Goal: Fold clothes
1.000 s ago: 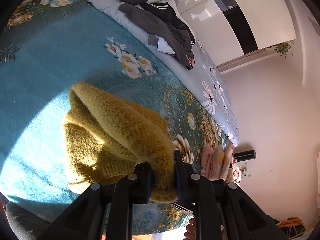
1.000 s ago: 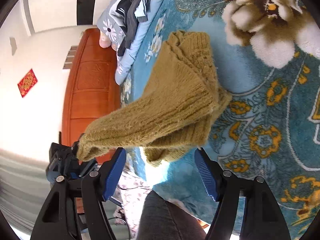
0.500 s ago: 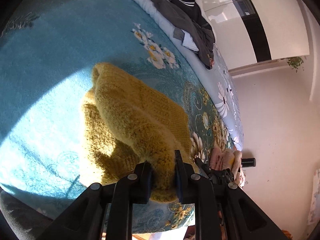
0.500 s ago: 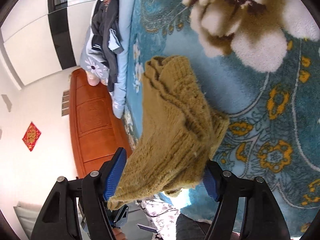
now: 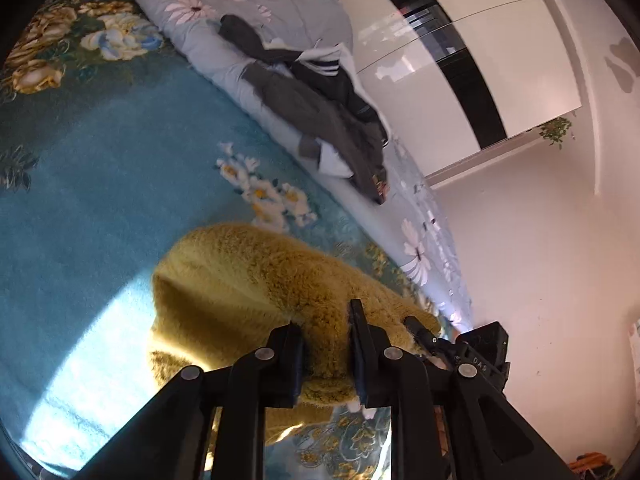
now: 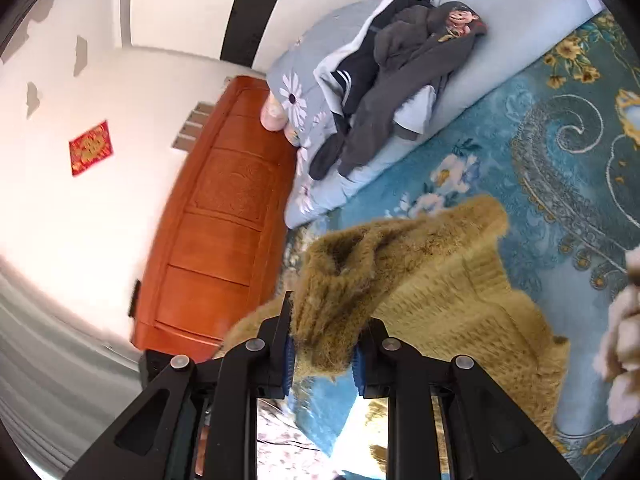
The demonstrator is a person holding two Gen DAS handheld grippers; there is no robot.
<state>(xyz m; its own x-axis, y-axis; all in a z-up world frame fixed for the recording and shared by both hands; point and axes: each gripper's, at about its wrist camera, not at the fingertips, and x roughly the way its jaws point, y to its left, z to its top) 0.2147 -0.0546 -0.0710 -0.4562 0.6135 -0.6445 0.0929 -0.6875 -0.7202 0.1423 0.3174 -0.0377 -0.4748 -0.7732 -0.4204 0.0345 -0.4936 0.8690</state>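
my left gripper and right gripper each pinch a bunched edge of the sweater; its body trails toward 12 o'clock onto the blanket, equally near both.

A: Sweater?
B: Mustard yellow, fuzzy ribbed knit; browner in the right wrist view.

A: Blanket beneath it?
B: Teal, with white and yellow flower clusters and gold scrollwork.

A: Quilt?
B: Pale grey-blue, printed with white daisies, dark-centred.

A: Clothes pile on the quilt?
B: Dark grey and black; one piece has white stripes.

A: Headboard?
B: Reddish-orange wood, carved panels.

A: Wall decoration?
B: Red, gold motif.

A: Right gripper?
B: Black body, blue pads.

A: Left gripper?
B: All black.
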